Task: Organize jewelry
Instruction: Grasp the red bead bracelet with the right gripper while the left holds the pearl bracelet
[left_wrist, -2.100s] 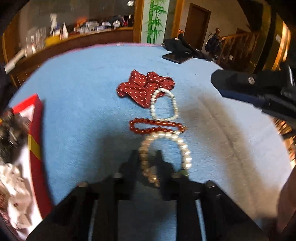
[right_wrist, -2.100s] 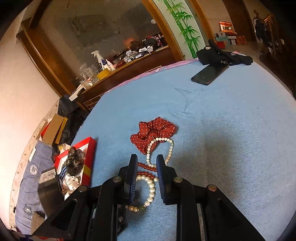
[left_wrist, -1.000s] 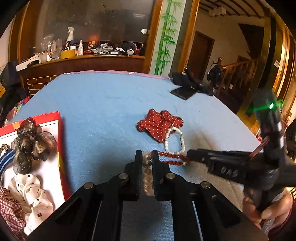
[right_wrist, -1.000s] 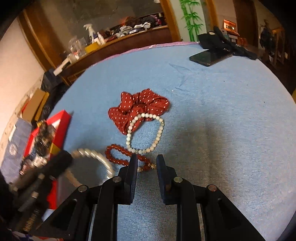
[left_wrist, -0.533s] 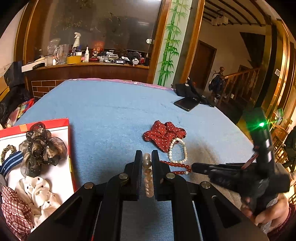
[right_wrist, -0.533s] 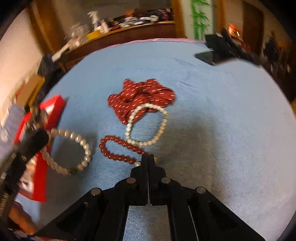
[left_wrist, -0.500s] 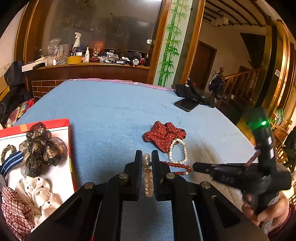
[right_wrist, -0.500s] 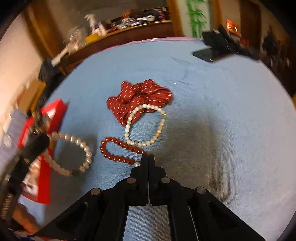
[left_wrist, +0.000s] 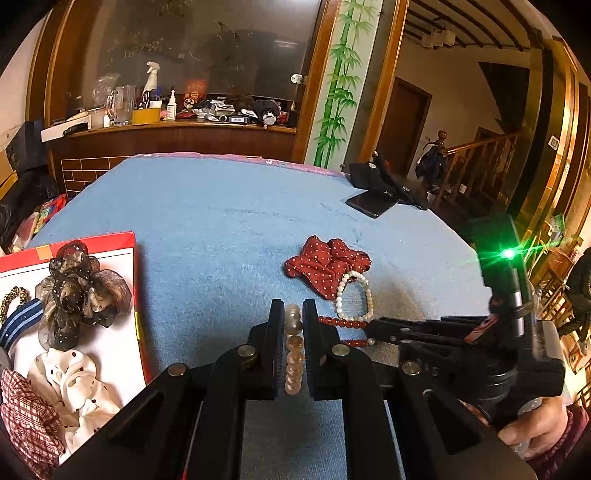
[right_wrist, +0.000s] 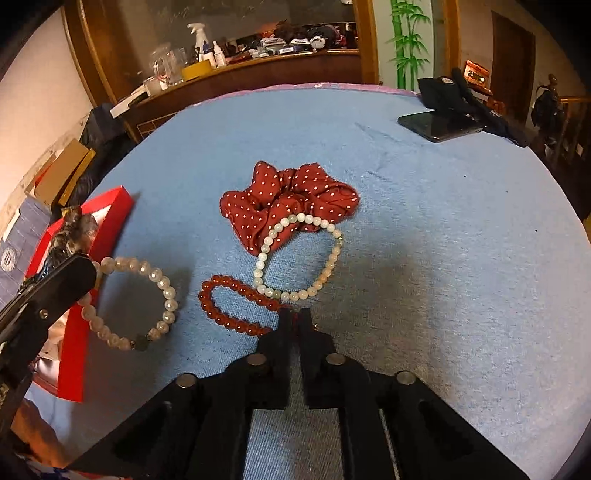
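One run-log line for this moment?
left tongs: shut on pearl bracelet | right tongs: shut on red bead bracelet | red box: beside

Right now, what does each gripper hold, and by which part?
Left gripper: pearl bracelet, by one side of its loop. Right gripper: red bracelet, at its near end.

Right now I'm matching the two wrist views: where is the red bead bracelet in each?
Left wrist: red bead bracelet lies right of centre, just right of the left gripper.
Right wrist: bracelet lies left of centre, its end between the right gripper fingertips.
Shared landmark: red polka-dot scrunchie.
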